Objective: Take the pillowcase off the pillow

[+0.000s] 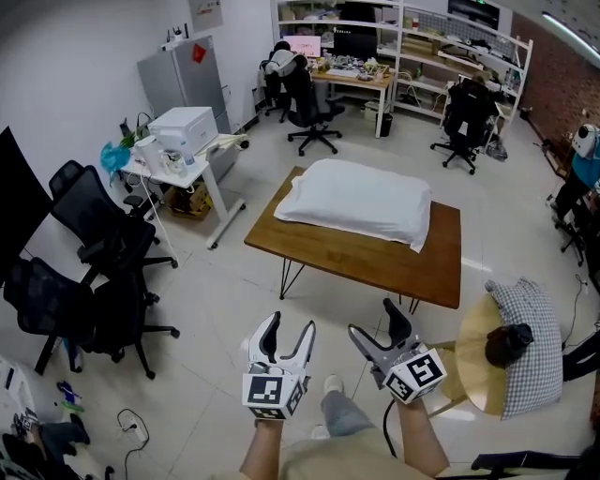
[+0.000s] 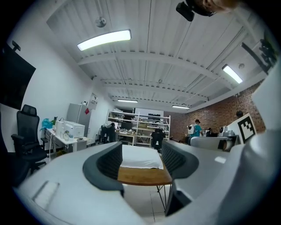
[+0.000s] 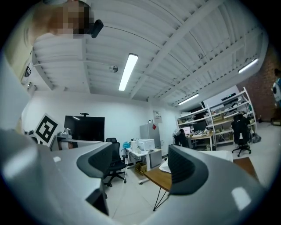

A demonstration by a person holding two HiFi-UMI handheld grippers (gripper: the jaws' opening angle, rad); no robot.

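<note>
Tech A: Any legible text, brand, number or sign located?

Tech B: None located. Inspected square marker (image 1: 266, 391) on left gripper (image 1: 291, 326) and second marker (image 1: 424, 370) on right gripper (image 1: 375, 319): black-and-white coded patterns only, no letters or digits.

Tech A: Red tag (image 1: 199, 52) on grey refrigerator (image 1: 178, 82) checked?

Tech B: Checked; too small to read. Likewise wall sheet (image 1: 206, 11) above refrigerator and pink screen (image 1: 307, 44) at far desk: print not resolved.

Tech A: Gripper views consulted as well?

Tech B: Consulted; same coded patterns seen on opposite cube in each, no writing made out.

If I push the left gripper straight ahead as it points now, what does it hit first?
Most likely the wooden table at its near edge, the pillow lying just behind it; depth is hard to judge.
</note>
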